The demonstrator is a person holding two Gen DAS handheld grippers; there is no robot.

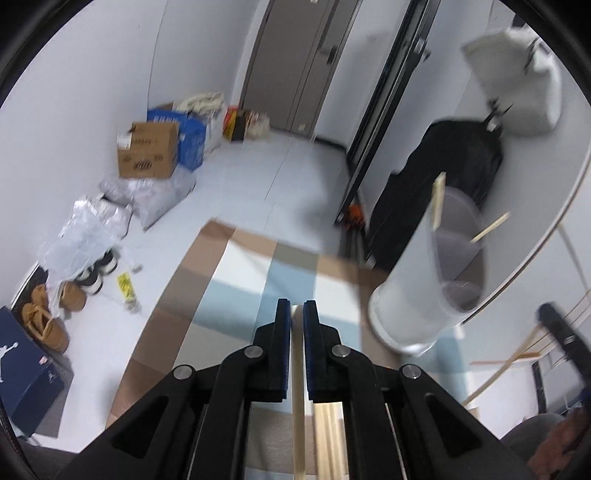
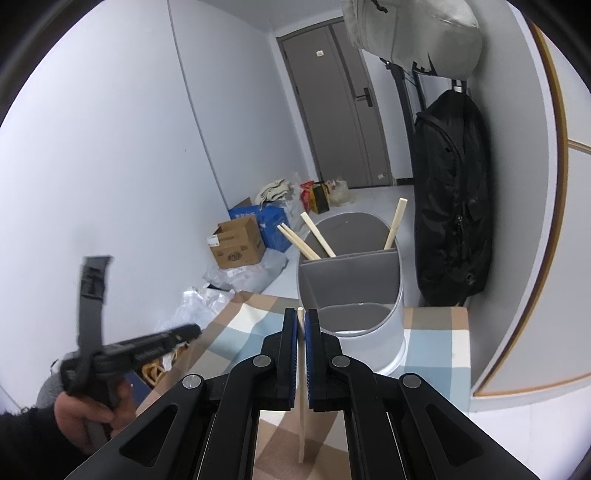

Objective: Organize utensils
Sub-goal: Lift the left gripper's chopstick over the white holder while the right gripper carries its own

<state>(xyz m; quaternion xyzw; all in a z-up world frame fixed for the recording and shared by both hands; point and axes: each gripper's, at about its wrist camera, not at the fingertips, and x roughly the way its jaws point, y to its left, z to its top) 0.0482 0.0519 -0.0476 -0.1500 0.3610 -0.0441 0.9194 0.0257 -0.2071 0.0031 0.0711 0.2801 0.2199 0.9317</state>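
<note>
Pale wood: we note one chopstick (image 1: 297,387) pinched in the left claw (image 1: 296,308), jaws clenched on it, the stick running back between the blue pads toward the camera. A few more pale sticks (image 1: 327,424) show just below that claw; we cannot tell what they rest on. The left-wrist view is smeared with blur.

In the right-wrist view, a second chopstick (image 2: 302,384) stands gripped in the right claw (image 2: 301,314), jaws clenched, its tip just proud of the pads and its lower end hanging down over the cloth.

Ahead of the right claw sits the grey utensil holder (image 2: 391,332), an oval tub split by a grey divider. The far compartment holds four chopsticks (image 2: 317,236): three lean left, one leans right against the rim. The near compartment looks bare as far as we can see. From the left wrist the same holder (image 1: 410,295) appears tilted by the lens, with two stick ends above its rim.

The holder stands on the worktop (image 2: 436,350), covered in a checked cloth of tan, blue and cream.

To the left of the right-wrist view, a person's hand (image 2: 85,417) grips the handle of the other gripper, blurred.

Further out: a black jacket (image 2: 450,192) hanging by the wall, a grey garment (image 2: 413,29) above it, a grey door (image 2: 340,103), cardboard boxes (image 1: 147,149) and plastic bags (image 1: 85,229) on the floor, tan shoes (image 1: 48,321) near the wall.
</note>
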